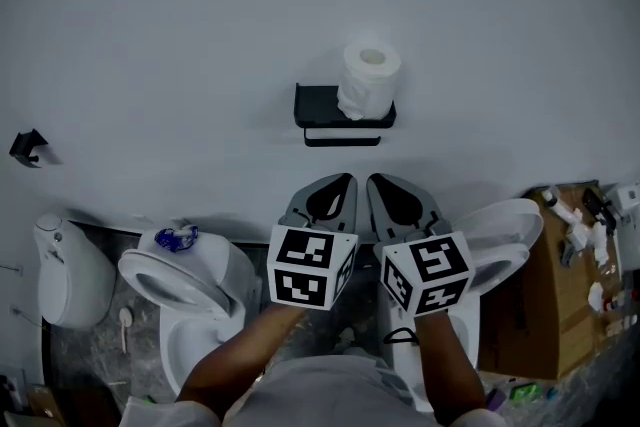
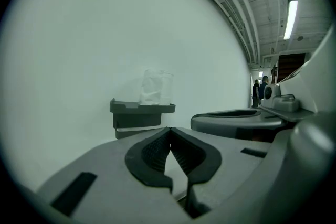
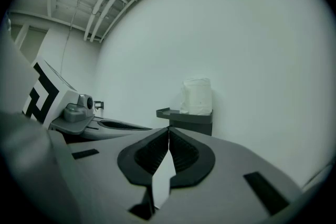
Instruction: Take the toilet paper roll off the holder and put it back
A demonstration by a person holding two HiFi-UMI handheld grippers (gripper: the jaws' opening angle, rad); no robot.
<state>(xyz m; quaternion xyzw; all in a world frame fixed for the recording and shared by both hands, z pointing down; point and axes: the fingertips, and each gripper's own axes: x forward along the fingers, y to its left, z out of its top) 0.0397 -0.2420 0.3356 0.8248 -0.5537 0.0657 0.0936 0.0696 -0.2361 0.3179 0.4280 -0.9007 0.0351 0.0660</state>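
Holding left gripper (image 1: 338,179) and right gripper (image 1: 380,179) side by side, I noted both jaws together, empty (tips meeting); toilet paper roll (image 1: 368,78) stood upright atop the black holder (image 1: 322,105) on the wall

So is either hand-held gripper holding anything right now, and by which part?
Nothing is held. The left hand-held gripper and right hand-held gripper are both shut and empty; the toilet paper roll stands on its holder, untouched.
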